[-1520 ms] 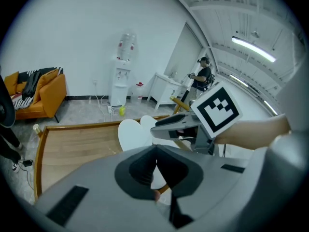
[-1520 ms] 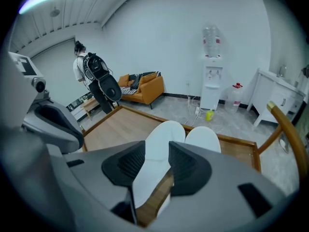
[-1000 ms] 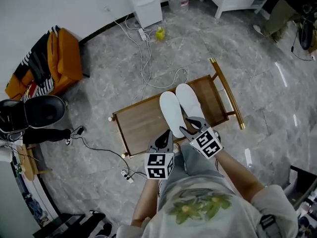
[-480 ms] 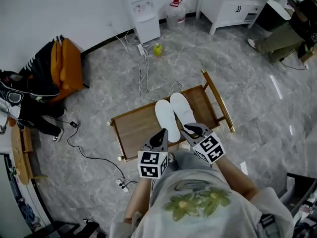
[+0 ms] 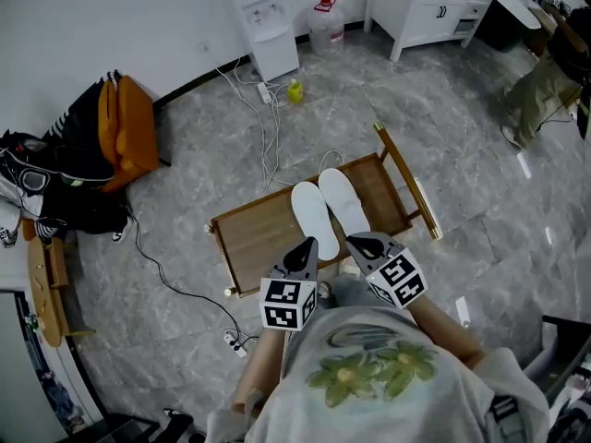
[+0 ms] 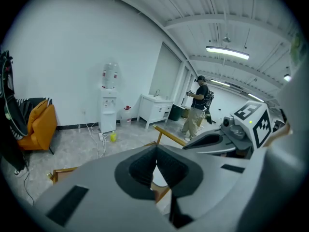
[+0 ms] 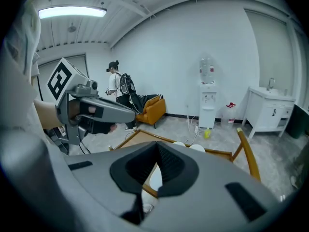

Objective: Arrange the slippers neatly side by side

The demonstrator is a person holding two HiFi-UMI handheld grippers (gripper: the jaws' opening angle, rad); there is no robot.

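**Head view:** Two white fabric slippers lie side by side, one [image 5: 314,218] against the other [image 5: 343,201], on the right half of a low brown wooden worktop [image 5: 254,233] with brass-coloured rails. Their toes point to its far edge. The left tongs [image 5: 305,250] and the right tongs [image 5: 367,245] hover over the worktop's near edge, just short of the heels, both closed and empty. Beyond the worktop's far edge, white cables [image 5: 268,127] trail over the grey marble floor [image 5: 185,266] toward a white water dispenser [image 5: 261,9]. An orange armchair [image 5: 127,129] stands well off the worktop's left end.

**Left gripper view:** The left tongs' black pads meet at their tips with nothing between them. The right tongs reach in from the right, above the worktop's rail. Well beyond the worktop, a person in dark clothes [image 6: 198,108] stands near a white cabinet [image 6: 155,109].

**Right gripper view:** The right tongs are shut tip to tip and hold nothing. Both slippers rest on the worktop just ahead of them.
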